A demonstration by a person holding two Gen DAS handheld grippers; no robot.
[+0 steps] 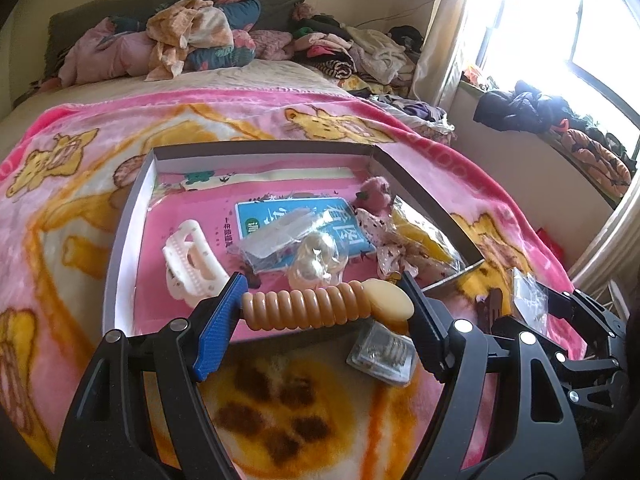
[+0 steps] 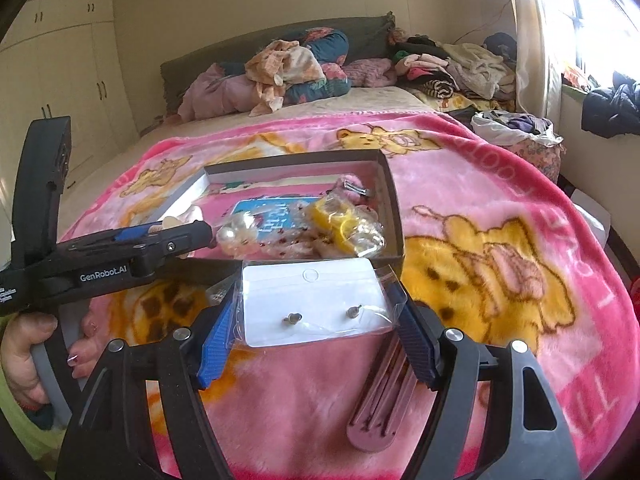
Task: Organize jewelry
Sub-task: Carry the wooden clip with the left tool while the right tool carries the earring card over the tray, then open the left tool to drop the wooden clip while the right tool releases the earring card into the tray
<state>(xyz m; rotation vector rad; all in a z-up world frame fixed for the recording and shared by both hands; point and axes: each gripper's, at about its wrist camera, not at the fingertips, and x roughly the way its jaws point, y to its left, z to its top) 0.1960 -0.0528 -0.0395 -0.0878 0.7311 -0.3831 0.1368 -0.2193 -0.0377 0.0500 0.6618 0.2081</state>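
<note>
While the left gripper clamps one coil hair tie, the right gripper pinches one two-stud earring card.

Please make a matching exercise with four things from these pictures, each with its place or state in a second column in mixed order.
Things:
1. spiral hair tie
2. earring card
3. white claw clip
4. mauve comb

Places:
A. lying in the box
B. on the blanket, outside the box
C. between the left tongs
D. between the right tongs

Pairs: 1-C, 2-D, 3-A, 4-B
</note>
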